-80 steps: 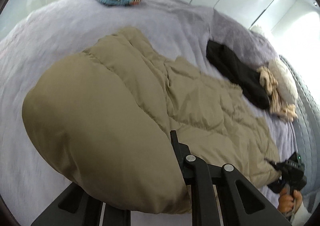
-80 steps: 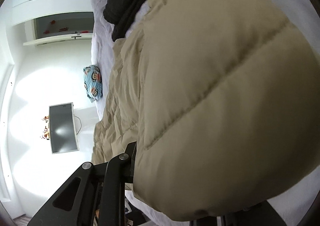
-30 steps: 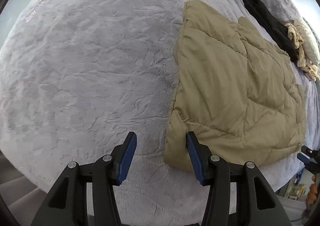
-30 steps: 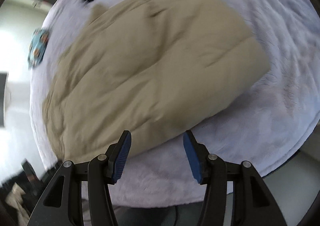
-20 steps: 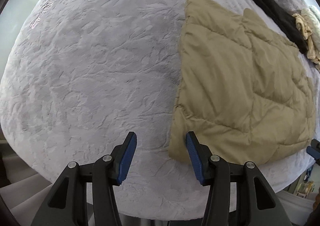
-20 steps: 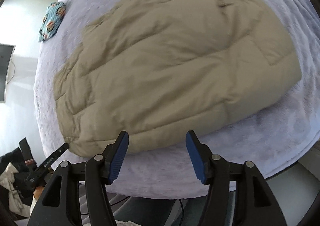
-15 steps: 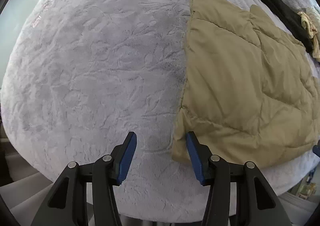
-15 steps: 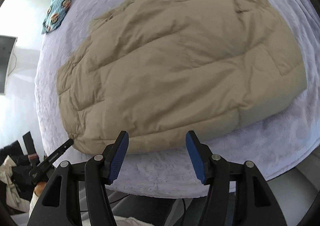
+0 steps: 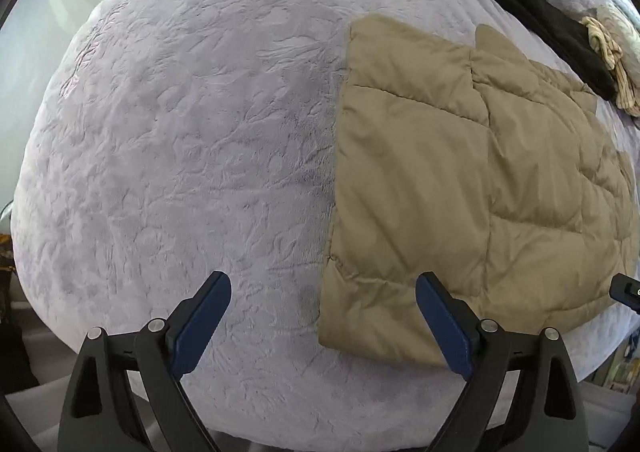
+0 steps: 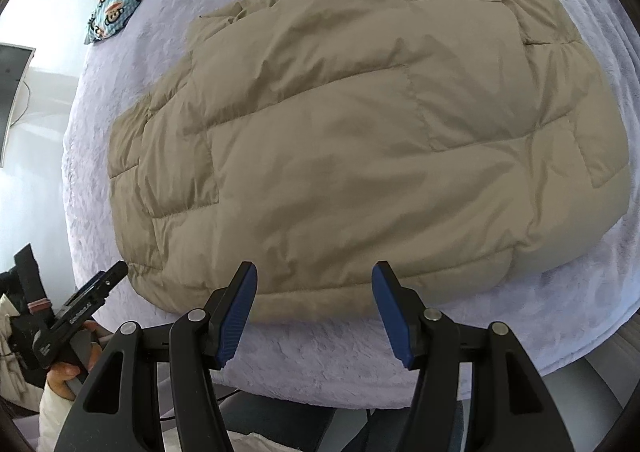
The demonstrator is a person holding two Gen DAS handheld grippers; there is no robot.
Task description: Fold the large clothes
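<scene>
A tan quilted puffer jacket (image 9: pixel 460 180) lies flat on the lavender plush bed cover (image 9: pixel 180 152), at the right in the left wrist view. In the right wrist view the jacket (image 10: pixel 352 132) fills the middle. My left gripper (image 9: pixel 320 316) is open and empty, hovering above the jacket's near left corner. It also shows at the lower left of the right wrist view (image 10: pixel 76 316). My right gripper (image 10: pixel 314 308) is open and empty, just above the jacket's near edge.
A black garment (image 9: pixel 544 20) and a cream knitted garment (image 9: pixel 608 52) lie at the far right of the bed. A blue monkey-print cloth (image 10: pixel 118 2) lies at the far left. The bed edge (image 10: pixel 580 340) curves close below both grippers.
Both grippers held the jacket 2.7 s ago, then let it go; it now lies flat. In the last second both grippers stayed open and drifted slightly over the near edge.
</scene>
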